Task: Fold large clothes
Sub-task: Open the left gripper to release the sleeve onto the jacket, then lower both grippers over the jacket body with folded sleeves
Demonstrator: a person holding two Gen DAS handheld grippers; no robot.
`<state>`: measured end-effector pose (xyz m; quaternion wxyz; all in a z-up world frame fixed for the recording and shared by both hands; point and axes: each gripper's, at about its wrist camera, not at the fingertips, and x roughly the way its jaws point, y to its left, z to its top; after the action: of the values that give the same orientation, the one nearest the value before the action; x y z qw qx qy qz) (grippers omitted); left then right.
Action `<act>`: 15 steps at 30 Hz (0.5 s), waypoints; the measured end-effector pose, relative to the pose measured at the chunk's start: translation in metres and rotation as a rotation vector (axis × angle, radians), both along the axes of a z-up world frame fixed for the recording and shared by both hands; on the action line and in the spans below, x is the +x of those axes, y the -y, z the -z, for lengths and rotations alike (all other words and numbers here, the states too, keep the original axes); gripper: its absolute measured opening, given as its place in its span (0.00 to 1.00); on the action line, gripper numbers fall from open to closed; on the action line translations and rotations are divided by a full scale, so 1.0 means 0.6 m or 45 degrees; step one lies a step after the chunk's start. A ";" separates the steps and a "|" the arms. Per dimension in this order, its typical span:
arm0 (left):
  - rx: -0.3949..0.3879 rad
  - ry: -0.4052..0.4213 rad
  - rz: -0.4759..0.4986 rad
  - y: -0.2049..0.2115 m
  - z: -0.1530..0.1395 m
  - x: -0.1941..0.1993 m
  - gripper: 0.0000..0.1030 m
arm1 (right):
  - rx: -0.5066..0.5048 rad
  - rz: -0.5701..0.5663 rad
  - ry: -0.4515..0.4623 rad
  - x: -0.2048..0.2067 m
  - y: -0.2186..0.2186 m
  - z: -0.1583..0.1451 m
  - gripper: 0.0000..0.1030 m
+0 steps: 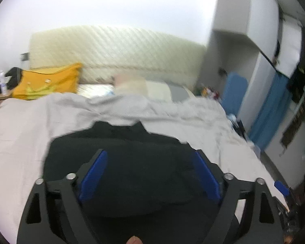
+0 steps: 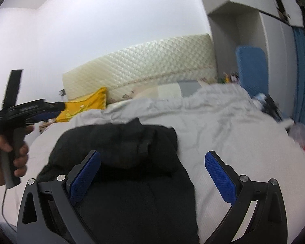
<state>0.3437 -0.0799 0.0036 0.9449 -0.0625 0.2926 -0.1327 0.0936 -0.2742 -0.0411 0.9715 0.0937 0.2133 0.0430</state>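
Observation:
A black garment (image 1: 132, 142) (image 2: 122, 142) lies bunched and partly folded on the light grey bed sheet (image 1: 20, 132) (image 2: 233, 132). My left gripper (image 1: 150, 153) hangs above the garment, open, its blue pads wide apart with nothing between them. In the right wrist view that same left gripper (image 2: 60, 107) shows at the left edge, lifted off the bed in a person's hand (image 2: 2, 146). My right gripper (image 2: 152, 155) is open too, held low over the garment's right edge. Its left pad is over the black cloth and its right pad over bare sheet.
A yellow pillow (image 1: 48, 81) (image 2: 87, 103) leans at the quilted cream headboard (image 1: 116, 46) (image 2: 148, 65). A nightstand with a bottle (image 1: 2, 81) stands at the far left. A blue panel (image 1: 233, 93) (image 2: 250, 67), a white wardrobe (image 1: 264, 40) and floor clutter line the bed's right side.

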 end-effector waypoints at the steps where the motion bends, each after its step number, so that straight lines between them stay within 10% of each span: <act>1: 0.001 0.018 -0.037 -0.024 -0.007 -0.002 0.95 | -0.013 -0.027 0.014 0.015 -0.011 -0.010 1.00; 7: 0.088 0.054 -0.199 -0.128 0.012 0.021 1.00 | -0.103 -0.145 0.015 0.129 -0.078 -0.025 1.00; 15: 0.180 -0.118 -0.246 -0.162 0.168 0.113 1.00 | -0.030 -0.219 -0.171 0.295 -0.136 0.074 0.74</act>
<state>0.4117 0.0170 -0.0970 0.9408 -0.0296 0.3372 -0.0170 0.2704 -0.1924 -0.0855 0.9488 0.0662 0.2858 0.1172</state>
